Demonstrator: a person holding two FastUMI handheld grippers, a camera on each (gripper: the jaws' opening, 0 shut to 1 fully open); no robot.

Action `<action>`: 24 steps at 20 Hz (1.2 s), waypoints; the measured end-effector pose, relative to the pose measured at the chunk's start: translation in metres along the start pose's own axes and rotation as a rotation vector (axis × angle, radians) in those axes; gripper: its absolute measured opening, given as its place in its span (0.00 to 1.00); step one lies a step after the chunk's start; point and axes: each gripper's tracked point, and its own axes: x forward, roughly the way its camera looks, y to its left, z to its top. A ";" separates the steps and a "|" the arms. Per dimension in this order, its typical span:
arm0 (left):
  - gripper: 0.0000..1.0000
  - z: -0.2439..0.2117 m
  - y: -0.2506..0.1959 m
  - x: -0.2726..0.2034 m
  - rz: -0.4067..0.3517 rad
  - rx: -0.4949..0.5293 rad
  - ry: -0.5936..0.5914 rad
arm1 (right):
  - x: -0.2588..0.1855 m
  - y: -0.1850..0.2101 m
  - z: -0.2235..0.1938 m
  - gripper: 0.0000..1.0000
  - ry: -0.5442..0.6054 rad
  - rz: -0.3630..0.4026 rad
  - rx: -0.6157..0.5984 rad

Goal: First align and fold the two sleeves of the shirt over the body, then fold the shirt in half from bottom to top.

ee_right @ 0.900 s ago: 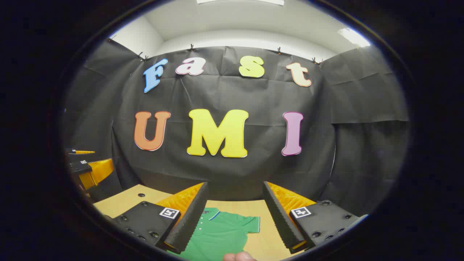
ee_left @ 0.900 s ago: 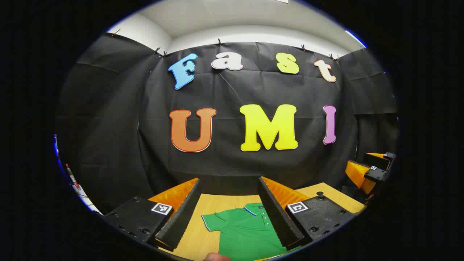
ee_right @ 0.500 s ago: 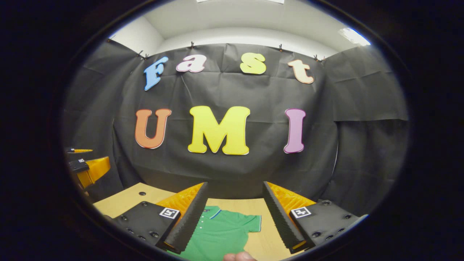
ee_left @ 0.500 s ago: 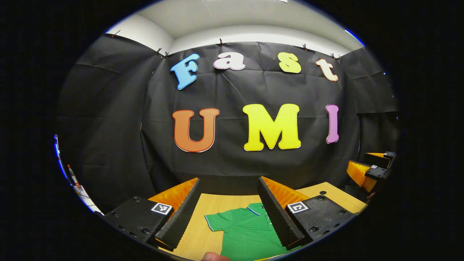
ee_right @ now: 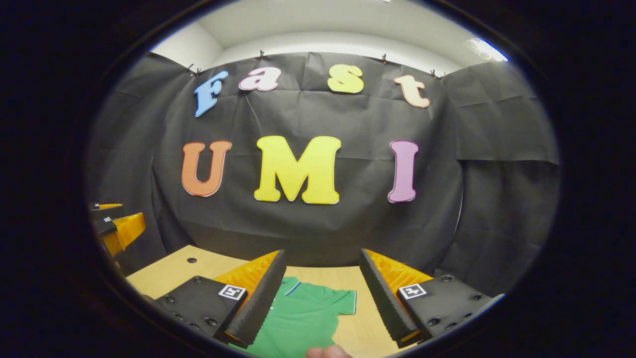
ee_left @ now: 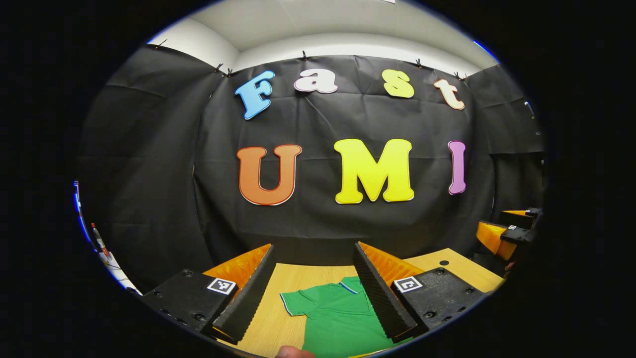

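Note:
A green polo shirt (ee_left: 338, 315) lies flat on the wooden table (ee_left: 278, 318), collar toward the booth wall, its short sleeves spread out. In the left gripper view my left gripper (ee_left: 314, 253) is open above the table, with the shirt's left sleeve (ee_left: 294, 303) between its fingers farther off. In the right gripper view my right gripper (ee_right: 323, 258) is also open, and the shirt (ee_right: 298, 318) with its other sleeve (ee_right: 343, 302) shows between the fingers. Both grippers hang above the shirt and hold nothing. The other gripper (ee_left: 507, 233) shows at the right edge of the left gripper view.
The black cloth wall stands close behind the table's far edge (ee_right: 318, 268). A small dark hole (ee_left: 443, 262) marks the tabletop at the right, seen again as a hole (ee_right: 191, 260) on the left in the right gripper view. A fingertip (ee_right: 325, 352) shows at the bottom.
Both views have shifted a little, so the wall sits slightly higher and the shirt slightly nearer. Both grippers stay open. The shirt has not moved.

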 end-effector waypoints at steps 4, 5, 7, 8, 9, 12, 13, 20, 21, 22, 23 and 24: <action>0.99 -0.001 -0.004 0.004 -0.010 0.006 0.005 | 0.003 -0.001 -0.002 0.95 0.002 0.001 -0.009; 0.99 -0.003 -0.005 0.004 -0.013 0.007 0.007 | 0.005 -0.002 -0.003 0.95 0.003 0.002 -0.016; 0.99 -0.003 -0.008 0.008 -0.016 0.009 0.009 | 0.008 -0.004 -0.008 0.95 0.016 0.005 -0.031; 0.99 -0.004 -0.009 0.010 -0.019 0.010 0.012 | 0.010 -0.005 -0.010 0.95 0.024 0.008 -0.034; 0.99 -0.005 -0.011 0.011 -0.024 0.010 0.015 | 0.012 -0.006 -0.012 0.95 0.033 0.009 -0.035; 0.99 -0.011 -0.021 0.017 -0.038 0.009 0.028 | 0.020 -0.013 -0.030 0.95 0.100 0.017 -0.034; 0.99 -0.013 -0.024 0.018 -0.042 0.009 0.032 | 0.025 -0.017 -0.037 0.95 0.128 0.017 -0.039; 0.99 -0.025 -0.044 0.034 -0.061 0.007 0.072 | 0.070 -0.049 -0.099 0.95 0.409 0.058 -0.051; 0.99 -0.027 -0.047 0.036 -0.063 0.006 0.077 | 0.081 -0.054 -0.108 0.95 0.455 0.071 -0.037; 0.99 -0.029 -0.049 0.039 -0.063 0.003 0.083 | 0.095 -0.056 -0.118 0.95 0.508 0.077 -0.033; 0.99 -0.031 -0.052 0.041 -0.064 -0.001 0.089 | 0.108 -0.059 -0.128 0.95 0.568 0.082 -0.031; 0.99 -0.034 -0.055 0.042 -0.066 -0.007 0.098 | 0.117 -0.065 -0.140 0.95 0.632 0.083 -0.018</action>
